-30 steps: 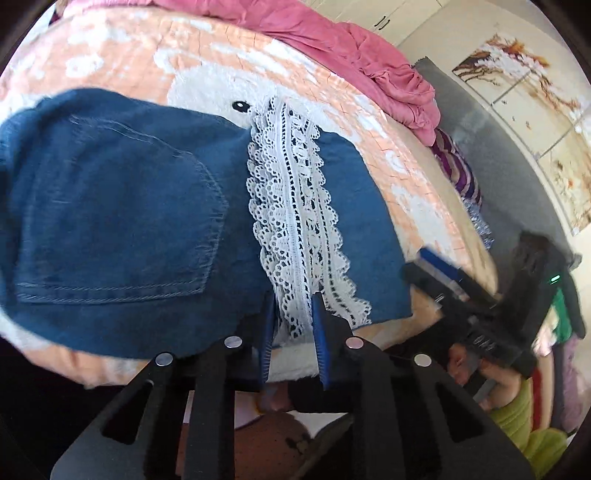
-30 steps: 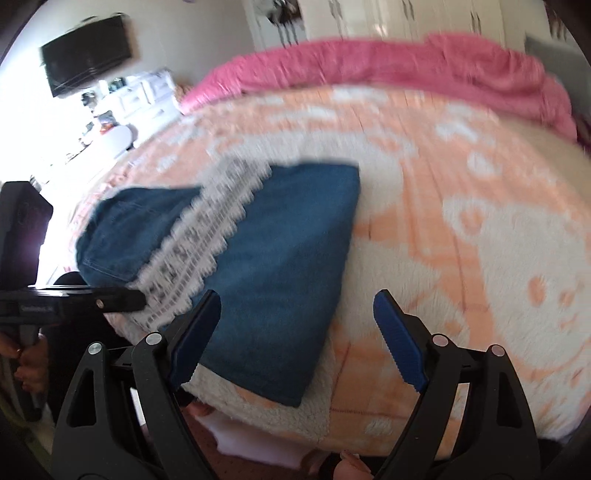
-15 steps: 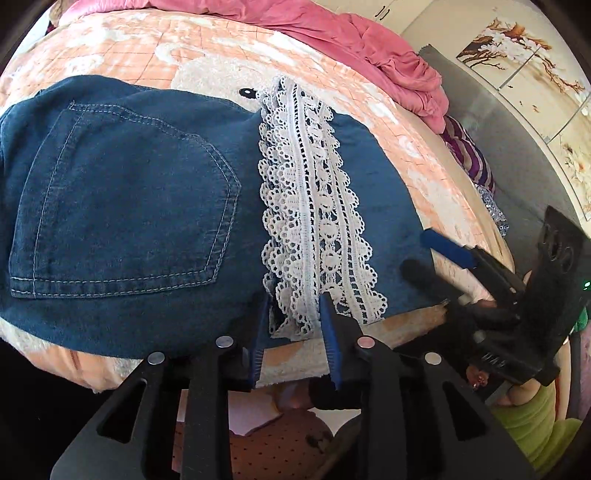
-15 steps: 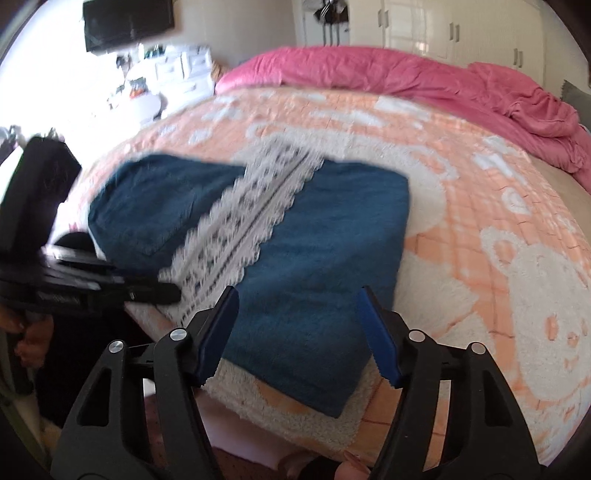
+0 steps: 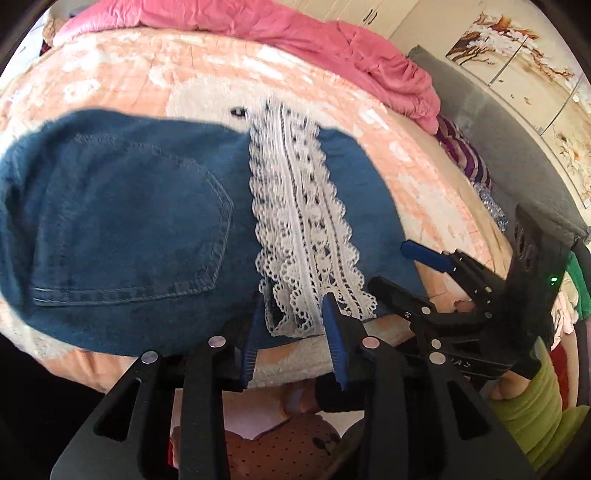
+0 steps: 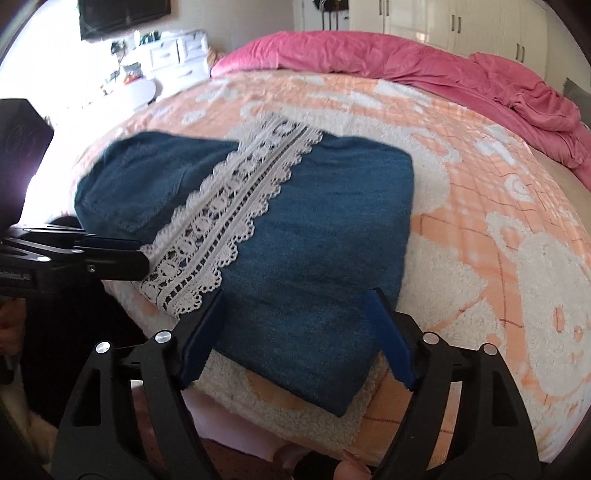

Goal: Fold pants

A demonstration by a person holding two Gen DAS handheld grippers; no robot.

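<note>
Folded blue denim pants (image 5: 129, 221) with a white lace strip (image 5: 295, 206) lie at the near edge of the bed. My left gripper (image 5: 291, 302) straddles the lace's near end. Its jaws are opening, and the pads stand clear of the lace between them. In the right wrist view the pants (image 6: 332, 221) and lace (image 6: 236, 206) fill the middle. My right gripper (image 6: 295, 295) hovers over the denim's near corner. Its jaws are opening too, spread wide, with fabric below them but not pinched. Each gripper shows in the other's view: right gripper (image 5: 388, 264), left gripper (image 6: 142, 256).
A peach and white fleece blanket (image 6: 480, 184) covers the bed, with a crumpled pink duvet (image 6: 406, 59) along the far side. A dresser (image 6: 173, 55) and a wall TV (image 6: 122, 14) stand at the back left. A green sleeve (image 5: 528, 410) holds the right gripper.
The left jaws, nearly shut on the lace end a second ago, have spread apart. The right gripper has come in over the denim corner; its jaws narrowed, then widened again.
</note>
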